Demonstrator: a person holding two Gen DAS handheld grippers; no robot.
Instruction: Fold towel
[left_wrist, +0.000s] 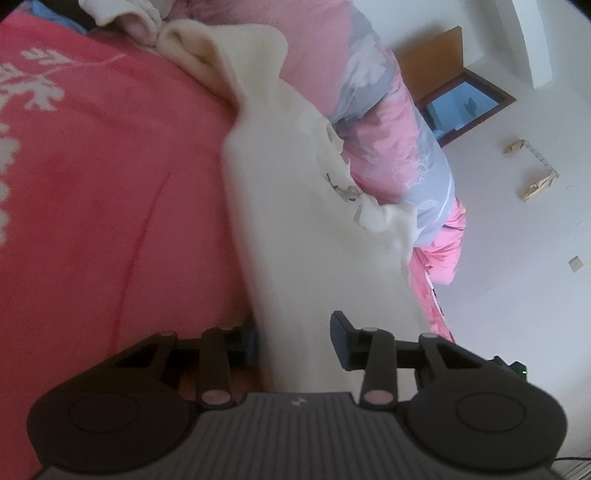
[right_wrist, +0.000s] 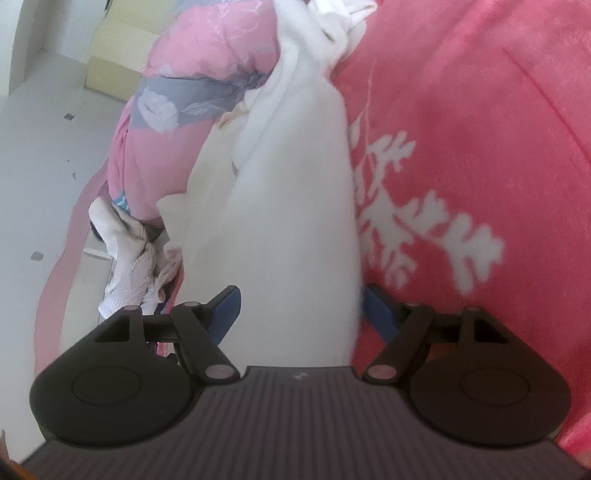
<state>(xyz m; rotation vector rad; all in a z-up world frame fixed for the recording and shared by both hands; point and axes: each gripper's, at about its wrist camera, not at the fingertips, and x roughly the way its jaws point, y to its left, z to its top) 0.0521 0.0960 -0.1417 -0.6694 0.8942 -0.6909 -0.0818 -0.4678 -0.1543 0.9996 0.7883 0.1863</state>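
A cream towel (left_wrist: 295, 206) lies in a long bunched strip on the red bedspread (left_wrist: 110, 206), along a rolled pink and grey quilt (left_wrist: 399, 147). Its near end runs between the fingers of my left gripper (left_wrist: 295, 341), which are half closed and press it from both sides; cloth partly hides the left finger. In the right wrist view the towel (right_wrist: 291, 221) runs up from my right gripper (right_wrist: 301, 308). That gripper's jaws stand wide apart and straddle the strip, with a blue pad (right_wrist: 376, 310) just beside the cloth.
A gloved hand (right_wrist: 129, 266) shows at the left of the right wrist view, and pale cloth (left_wrist: 125, 18) at the top of the left wrist view. White wall (left_wrist: 517, 240) with a wooden-framed opening (left_wrist: 461, 99) lies beyond the bed's edge.
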